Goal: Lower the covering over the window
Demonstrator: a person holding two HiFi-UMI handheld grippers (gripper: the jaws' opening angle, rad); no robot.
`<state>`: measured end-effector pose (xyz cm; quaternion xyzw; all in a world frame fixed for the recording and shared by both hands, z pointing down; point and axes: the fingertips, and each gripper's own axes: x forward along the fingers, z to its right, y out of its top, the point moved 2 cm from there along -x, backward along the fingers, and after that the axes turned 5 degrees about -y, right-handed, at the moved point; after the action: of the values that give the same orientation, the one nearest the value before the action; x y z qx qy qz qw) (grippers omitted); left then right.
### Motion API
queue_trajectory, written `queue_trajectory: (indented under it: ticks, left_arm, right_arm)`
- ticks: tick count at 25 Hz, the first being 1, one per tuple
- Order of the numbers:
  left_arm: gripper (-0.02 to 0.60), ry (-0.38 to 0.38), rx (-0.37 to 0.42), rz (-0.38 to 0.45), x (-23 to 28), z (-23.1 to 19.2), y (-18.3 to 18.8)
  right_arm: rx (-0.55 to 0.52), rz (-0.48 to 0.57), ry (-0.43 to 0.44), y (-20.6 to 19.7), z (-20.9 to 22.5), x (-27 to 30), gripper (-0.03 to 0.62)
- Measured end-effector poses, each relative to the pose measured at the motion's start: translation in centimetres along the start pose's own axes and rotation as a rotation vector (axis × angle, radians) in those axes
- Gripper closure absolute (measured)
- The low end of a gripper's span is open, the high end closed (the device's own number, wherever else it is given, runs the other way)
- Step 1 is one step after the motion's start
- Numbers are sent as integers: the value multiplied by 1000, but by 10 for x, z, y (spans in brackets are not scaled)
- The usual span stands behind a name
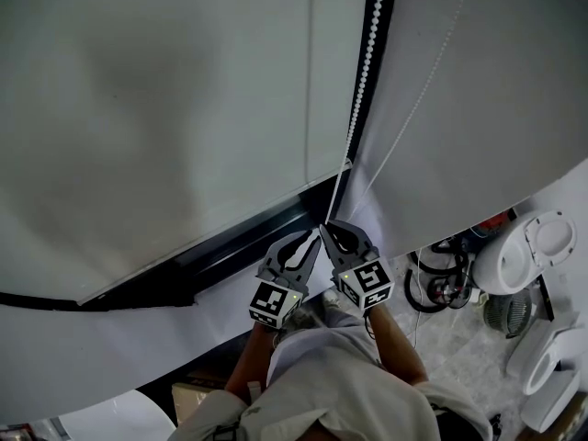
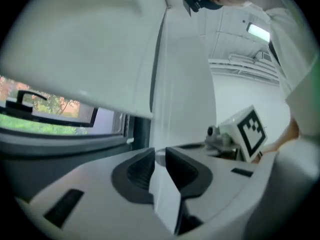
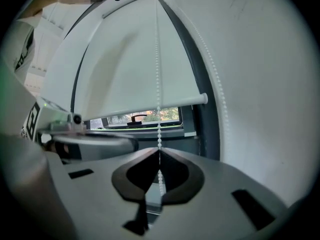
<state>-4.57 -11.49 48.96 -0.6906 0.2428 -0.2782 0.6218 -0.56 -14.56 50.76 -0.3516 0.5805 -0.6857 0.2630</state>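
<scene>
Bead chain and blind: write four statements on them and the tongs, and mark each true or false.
1. The right tongs are shut on the bead chain. True.
2. The left tongs also grip the bead chain. False: their jaws stand apart with nothing between them.
3. The roller blind covers the whole window. False: a strip of window shows below its bottom bar.
4. Greenery shows through the window. True.
</scene>
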Motion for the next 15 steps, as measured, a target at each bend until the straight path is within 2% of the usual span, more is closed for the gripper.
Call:
queue_trajectory:
  ticks: [4,11,13,15]
  left_arm:
    - [506,-23,57,55,7,0,44]
    - [504,-18,120,92,28,-2,77]
    - [558,-6,138,88,33,-2,77]
    - [566,-3,137,93,34,-1,75]
  right_arm:
    - [-1,-1,7,-1,-3,1,597]
    - [-9,-4,11,0,-8,0,597]
    - [-11,-1,10,0,-9,1,597]
    - [-19,-10,8,0,-10,3,597]
